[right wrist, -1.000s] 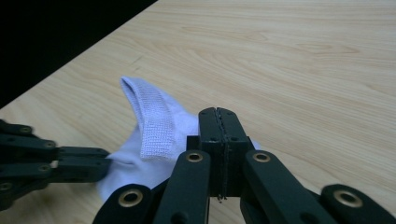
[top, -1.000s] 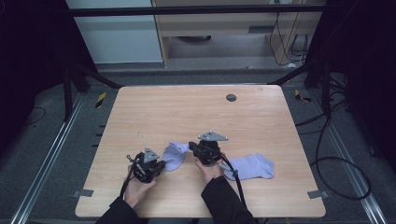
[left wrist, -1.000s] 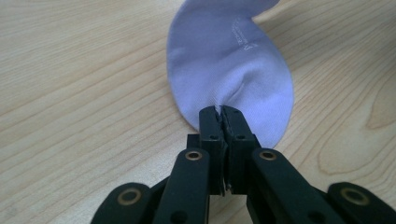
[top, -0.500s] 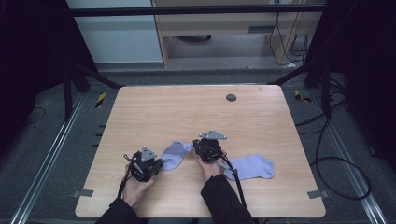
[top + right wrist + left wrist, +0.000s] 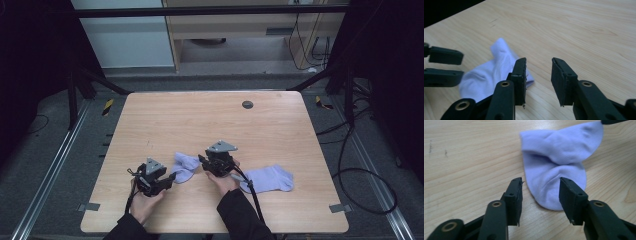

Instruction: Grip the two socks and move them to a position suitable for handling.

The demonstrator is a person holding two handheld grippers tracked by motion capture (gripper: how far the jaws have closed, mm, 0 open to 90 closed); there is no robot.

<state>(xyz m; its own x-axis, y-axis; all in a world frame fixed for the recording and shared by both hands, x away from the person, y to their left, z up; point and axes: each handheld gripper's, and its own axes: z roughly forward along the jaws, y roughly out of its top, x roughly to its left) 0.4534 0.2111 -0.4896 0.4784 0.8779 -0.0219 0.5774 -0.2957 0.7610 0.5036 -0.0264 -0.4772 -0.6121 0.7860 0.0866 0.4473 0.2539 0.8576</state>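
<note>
So there's a light wooden table [image 5: 150, 115] with two lavender socks on it, and a person's hands coming in from the near edge, one gripper each. The left gripper [image 5: 540, 192] has its jaws spread apart, and the rounded end of the crumpled sock [image 5: 556, 160] sits right in the gap between the two tips, with the rest of it bunched up and stretching away past them. Can't tell whether the tips actually touch the fabric or just hover over it. The right gripper [image 5: 539, 75] has its jaws parted too, with bare wood in the gap; that same sock lies off to the outside of its left-hand jaw, partly tucked behind it, and the other gripper's black jaws poke in beyond the sock at that side. From the high view the crumpled sock [image 5: 184, 166] sits between the two grippers, while the second sock [image 5: 270, 178] lies flat behind the right gripper, beside the wrist, well away from its tips.
</note>
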